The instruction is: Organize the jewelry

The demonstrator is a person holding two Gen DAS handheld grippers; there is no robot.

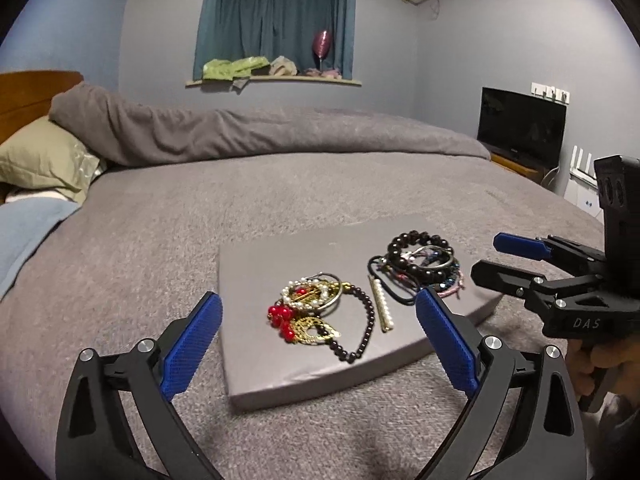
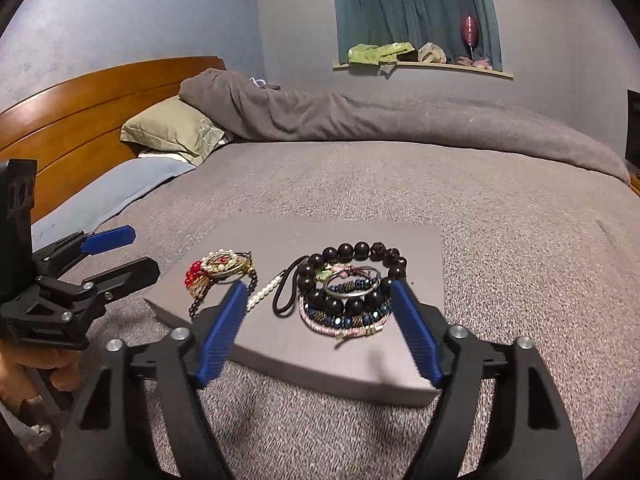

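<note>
Over the gray bed [image 1: 160,248], both hand-held grippers [image 1: 320,320] [image 2: 320,320] gape wide, empty.

bed [image 1: 160,240] under and ahead of jaws, grey cover | rolled grey duvet [image 1: 240,132] far ahead across bed | green pillow [image 1: 44,160] far left of jaws | wooden headboard [image 2: 80,116] behind pillow | window sill [image 1: 272,80] beyond, blue curtain [image 1: 276,20], pink glass [image 1: 322,46] | dark TV [image 1: 520,128] far right
</note>
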